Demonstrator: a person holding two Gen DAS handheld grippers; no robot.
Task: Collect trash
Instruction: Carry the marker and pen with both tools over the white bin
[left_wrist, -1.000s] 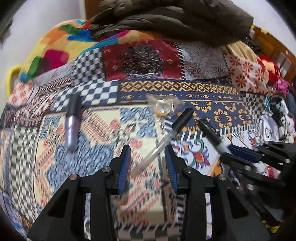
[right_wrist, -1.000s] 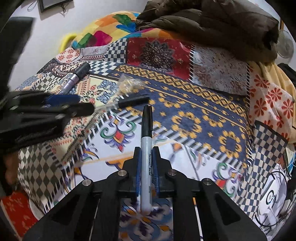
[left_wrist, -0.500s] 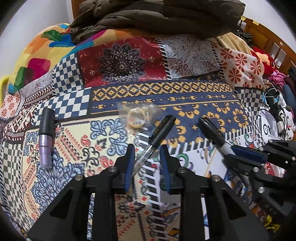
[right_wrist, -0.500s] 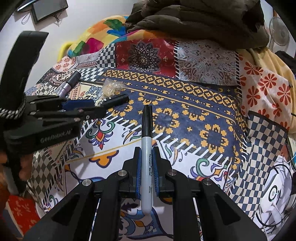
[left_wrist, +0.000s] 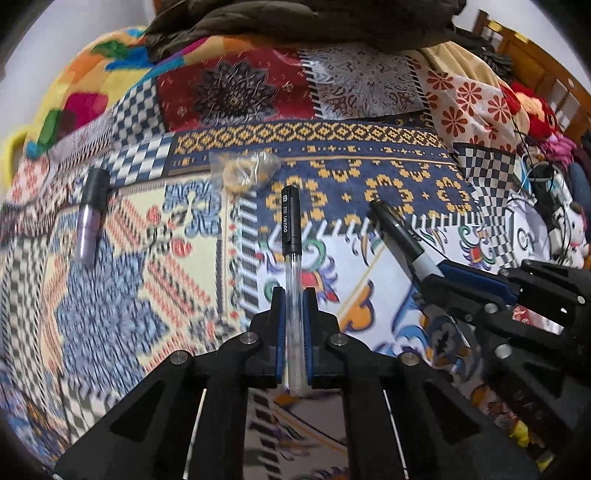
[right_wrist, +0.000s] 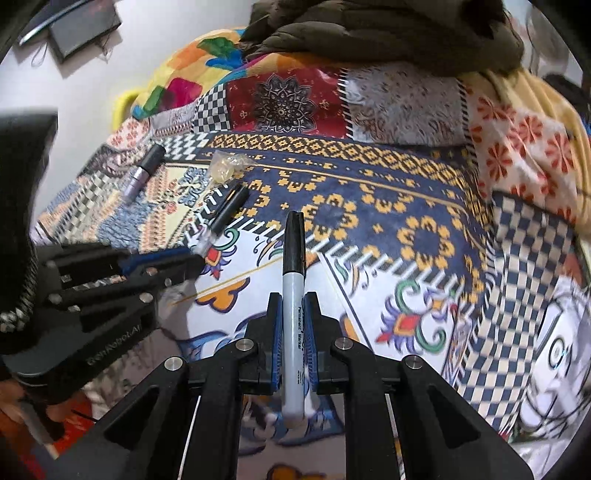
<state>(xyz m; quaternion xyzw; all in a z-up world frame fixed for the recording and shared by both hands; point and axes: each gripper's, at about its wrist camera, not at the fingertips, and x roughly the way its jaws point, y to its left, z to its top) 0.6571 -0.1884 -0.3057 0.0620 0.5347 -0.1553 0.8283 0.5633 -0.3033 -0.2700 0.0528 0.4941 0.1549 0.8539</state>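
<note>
left claw (left_wrist: 293, 325): grips clear pen (left_wrist: 290, 236), cap "deli" | right claw (right_wrist: 293, 325): grips "Permanent Marker" (right_wrist: 293, 295) | above bed (right_wrist: 406, 229)

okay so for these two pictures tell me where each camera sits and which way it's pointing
Left wrist: sits on the left gripper, looks forward along its fingers over the patterned bedspread; its fingers clamp a clear pen, and the right gripper shows at right.
Right wrist: sits on the right gripper, faces the same bed; its fingers clamp a permanent marker, and the left gripper shows at left.
Shared: both pens, the purple tube, the small plastic bag, the brown jacket.
</note>
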